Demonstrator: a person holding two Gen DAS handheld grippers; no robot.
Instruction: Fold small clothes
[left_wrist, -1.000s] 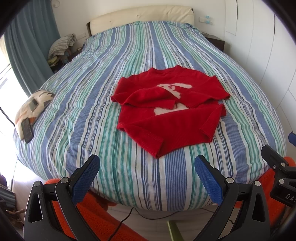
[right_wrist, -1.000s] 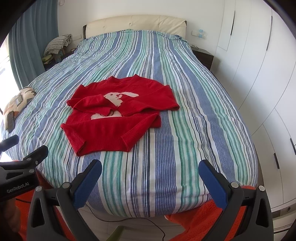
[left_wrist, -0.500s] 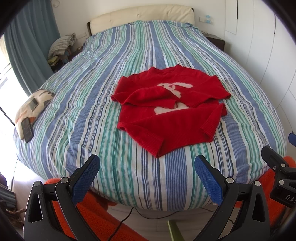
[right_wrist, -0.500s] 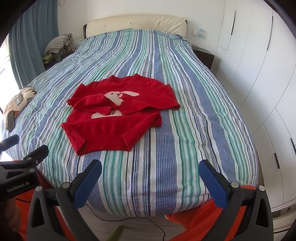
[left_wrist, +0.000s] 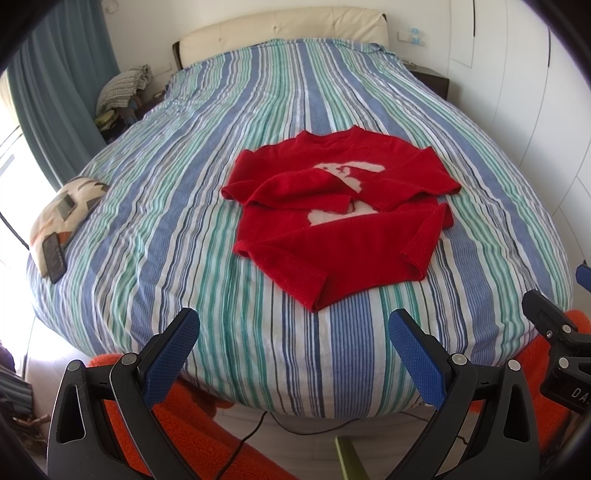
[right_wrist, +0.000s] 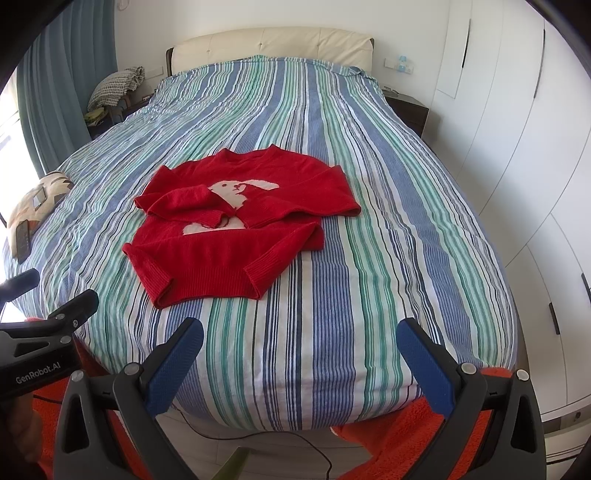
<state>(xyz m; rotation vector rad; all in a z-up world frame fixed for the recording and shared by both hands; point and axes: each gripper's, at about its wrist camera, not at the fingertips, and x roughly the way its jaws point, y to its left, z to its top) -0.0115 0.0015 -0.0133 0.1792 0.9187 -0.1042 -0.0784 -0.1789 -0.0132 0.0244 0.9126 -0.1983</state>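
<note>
- A bedroom: a bed (left_wrist: 177, 206) with a striped cover fills both views, white wardrobe doors (right_wrist: 517, 155) along its right side, a curtain (left_wrist: 55, 96) on the left.
- Nearest, the left gripper (left_wrist: 293, 354) hangs off the foot edge of the bed, jaws spread wide with nothing between them; the right gripper (right_wrist: 301, 356) does the same beside it, also empty and wide apart.
- Just past the foot edge, a little left of the bed's middle line, lies the red sweater (right_wrist: 221, 254), hem toward the grippers, collar toward the headboard (right_wrist: 273, 44).
- Both sleeves (left_wrist: 295, 186) are already crossed over the chest, partly hiding the white rabbit; one cuff (right_wrist: 264, 277) trails down near the hem.
- My judgement: the next fold is hem to collar. Pinch the two hem corners together, one per gripper, taking both knit layers.
- Lift low and carry evenly so the crossed sleeves do not slide out; tuck the trailing cuff first.
- Farther off, a cushion (left_wrist: 62, 210) with a phone sits at the left edge, well apart.
</note>
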